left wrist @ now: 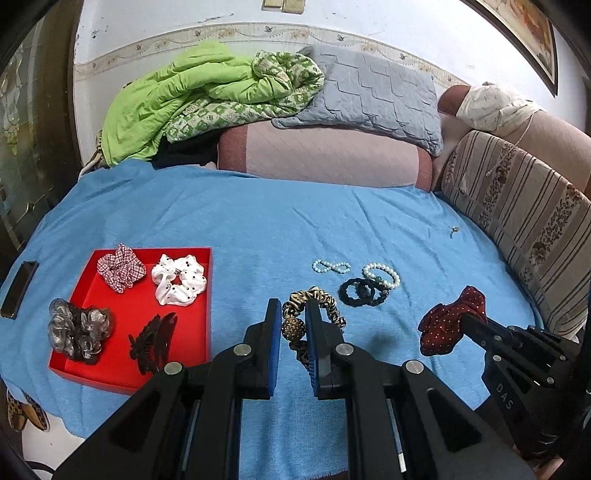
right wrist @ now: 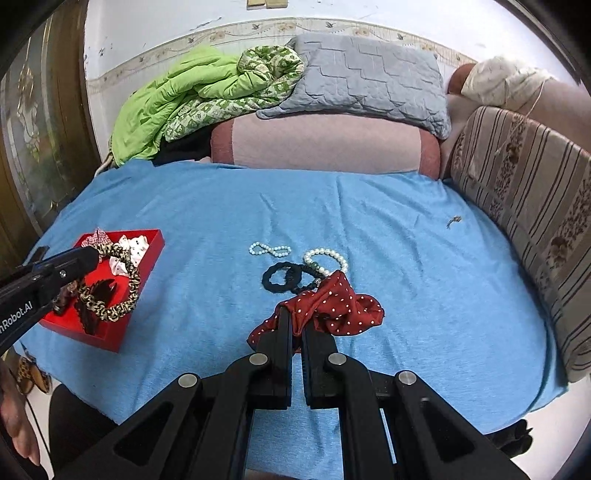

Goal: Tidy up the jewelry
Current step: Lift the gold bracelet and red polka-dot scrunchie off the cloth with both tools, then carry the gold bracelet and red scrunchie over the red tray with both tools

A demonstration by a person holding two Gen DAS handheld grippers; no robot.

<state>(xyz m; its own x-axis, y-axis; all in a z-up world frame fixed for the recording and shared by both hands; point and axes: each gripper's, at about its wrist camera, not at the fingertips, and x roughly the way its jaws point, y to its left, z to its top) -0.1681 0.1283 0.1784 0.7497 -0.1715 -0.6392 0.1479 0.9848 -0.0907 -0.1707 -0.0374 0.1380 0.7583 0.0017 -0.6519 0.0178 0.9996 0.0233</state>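
Blue bedspread (left wrist: 258, 221), grey pillow (left wrist: 373, 92), white wall (left wrist: 424, 22)

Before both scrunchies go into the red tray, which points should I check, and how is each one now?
1. Left gripper holds leopard scrunchie: ok.
2. Right gripper holds red dotted scrunchie: ok.
3. Red tray has free floor: ok, in the middle.
4. Leopard scrunchie lifted off the blue blanket: ok, it hangs before the tray in the right view.
5. Red scrunchie free of the pearl bracelet: cannot tell, they overlap.
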